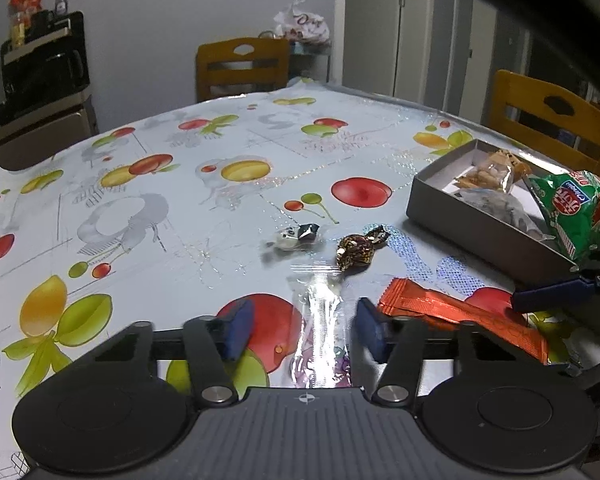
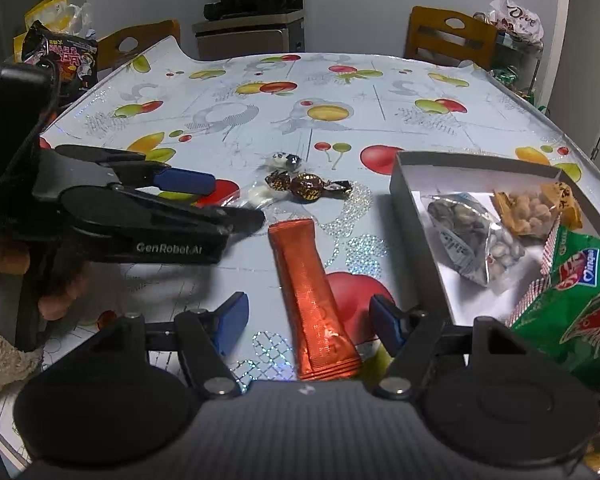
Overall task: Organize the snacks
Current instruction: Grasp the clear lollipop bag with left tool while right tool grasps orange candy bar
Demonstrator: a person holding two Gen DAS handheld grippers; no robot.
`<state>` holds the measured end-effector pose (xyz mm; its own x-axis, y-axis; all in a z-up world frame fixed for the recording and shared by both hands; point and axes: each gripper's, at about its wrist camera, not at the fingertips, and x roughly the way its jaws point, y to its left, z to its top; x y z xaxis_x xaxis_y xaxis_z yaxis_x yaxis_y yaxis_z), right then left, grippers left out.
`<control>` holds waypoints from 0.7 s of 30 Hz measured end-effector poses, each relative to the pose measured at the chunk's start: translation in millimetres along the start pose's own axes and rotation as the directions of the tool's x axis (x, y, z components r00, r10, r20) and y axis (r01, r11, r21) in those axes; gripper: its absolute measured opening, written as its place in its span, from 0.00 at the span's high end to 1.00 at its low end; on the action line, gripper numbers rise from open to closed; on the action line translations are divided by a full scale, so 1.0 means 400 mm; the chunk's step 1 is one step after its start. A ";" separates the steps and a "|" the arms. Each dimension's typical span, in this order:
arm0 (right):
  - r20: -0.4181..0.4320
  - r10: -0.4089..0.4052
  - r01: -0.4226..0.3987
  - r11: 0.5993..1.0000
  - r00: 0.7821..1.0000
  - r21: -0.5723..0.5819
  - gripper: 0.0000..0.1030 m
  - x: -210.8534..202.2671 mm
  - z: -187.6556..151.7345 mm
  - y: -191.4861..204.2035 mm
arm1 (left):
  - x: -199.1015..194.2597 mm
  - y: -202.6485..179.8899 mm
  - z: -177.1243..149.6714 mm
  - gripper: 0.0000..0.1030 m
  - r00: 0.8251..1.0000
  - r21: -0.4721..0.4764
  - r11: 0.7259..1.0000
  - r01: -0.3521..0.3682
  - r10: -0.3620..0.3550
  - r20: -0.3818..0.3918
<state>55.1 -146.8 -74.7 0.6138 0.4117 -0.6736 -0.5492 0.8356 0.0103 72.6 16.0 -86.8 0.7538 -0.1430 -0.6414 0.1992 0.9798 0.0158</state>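
Left gripper (image 1: 304, 330) low over the fruit-print table (image 1: 148, 216), jaws partly spread and straddling a clear packet (image 1: 320, 328); pads not seen pressing on it. Right gripper (image 2: 306, 322) likewise spread, either side of the near end of an orange stick pack (image 2: 312, 300), which lies flat and runs toward 12 o'clock; blue pads stand apart from its edges.

Beyond the clear packet in the left view, at 12 o'clock, a white-and-black candy (image 1: 294, 236); just beside it at 1 o'clock, a brown-gold candy (image 1: 358, 250). The right view shows two brown-gold candies side by side past the stick's far end, with the white-and-black one just behind them. Nothing lying between either claw and the wrapper it straddles.

Grey box (image 2: 416, 216) at 2 o'clock from the right gripper, open-topped, holding a clear nut bag (image 2: 472, 236) and an orange-trimmed peanut bag (image 2: 532, 212). Green bag (image 2: 572, 300) hanging over the box's near corner, close against the right gripper's right side.

Left gripper seen from the right camera at 9 o'clock, with fingers (image 2: 60, 300) of a hand wrapped under it.

Round the table: wooden chairs (image 1: 242, 66), a dark appliance (image 1: 44, 64) on a cabinet, a white shopping bag (image 2: 516, 16), a black snack bag (image 2: 62, 56) at the far left edge.
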 end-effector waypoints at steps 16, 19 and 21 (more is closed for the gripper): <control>-0.025 0.025 -0.027 0.998 0.999 -0.061 0.00 0.024 -0.021 0.044 | -0.050 -0.031 -0.030 0.70 1.000 0.048 0.999 -0.021 0.021 -0.006; 0.007 0.018 -0.018 0.997 1.000 -0.081 0.11 0.021 -0.025 0.042 | -0.083 -0.017 -0.051 0.70 1.000 0.017 1.000 -0.020 0.020 -0.024; 0.037 0.011 -0.008 0.996 0.999 -0.094 0.36 0.015 -0.026 0.039 | -0.104 -0.009 -0.064 0.70 0.999 0.001 1.000 -0.026 0.026 -0.036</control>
<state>44.3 -135.2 -86.1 0.6281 0.4344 -0.6456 -0.6051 0.7943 -0.0542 24.5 21.9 -79.7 0.7359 -0.1124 -0.6677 0.1800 0.9831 0.0329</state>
